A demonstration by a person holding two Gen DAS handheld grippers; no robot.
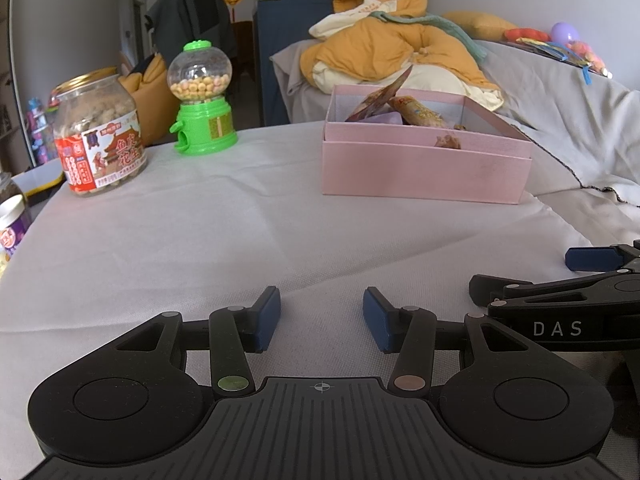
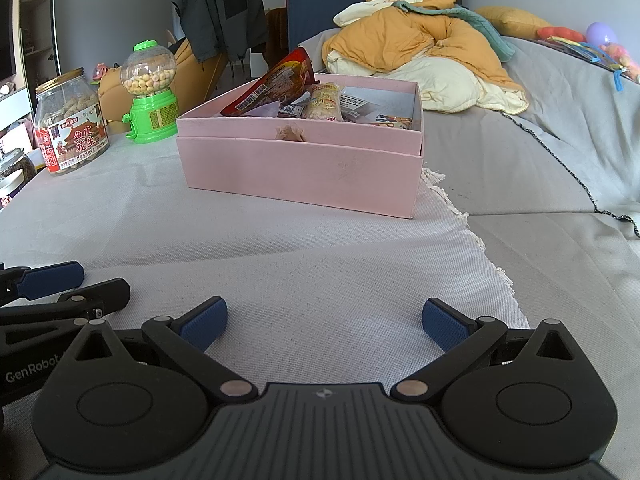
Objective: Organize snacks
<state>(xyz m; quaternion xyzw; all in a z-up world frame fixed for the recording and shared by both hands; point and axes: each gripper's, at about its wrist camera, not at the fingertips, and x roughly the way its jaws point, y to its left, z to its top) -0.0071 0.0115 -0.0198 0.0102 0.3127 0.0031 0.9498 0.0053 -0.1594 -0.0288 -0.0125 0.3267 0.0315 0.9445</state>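
- Left gripper [image 1: 322, 318]: jaws partly apart, nothing between the blue pads, sitting low over the pale cloth [image 1: 200, 232].
- Right gripper [image 2: 324, 326]: jaws spread wide, also empty, over the same cloth near its fringed right edge. The two grippers sit side by side, each visible at the edge of the other's view.
- Pink box [image 2: 300, 176]: open-topped, on the cloth ahead of both grippers, well apart from them. Its right end sits at the cloth's edge.
- Inside the box: a red snack packet [image 2: 276, 84] propped up on a tilt against the left-back wall, a clear-wrapped snack bar [image 2: 324, 102] next to it, more small packets lying flat toward the right. Labels too small to read.
- Small brownish bit [image 2: 290, 133] sits at the front wall's top rim; can't tell what it is.
- Green gumball dispenser [image 1: 200, 100]: upright on the cloth left of the box, clear globe part-filled with small balls.
- Peanut jar [image 1: 98, 136]: clear, gold lid, red label, upright left of the dispenser, nearer the camera.
- More jars partly cut off at the far left edge.
- Behind: grey-covered sofa with a heap of yellow bedding [image 2: 420, 40].
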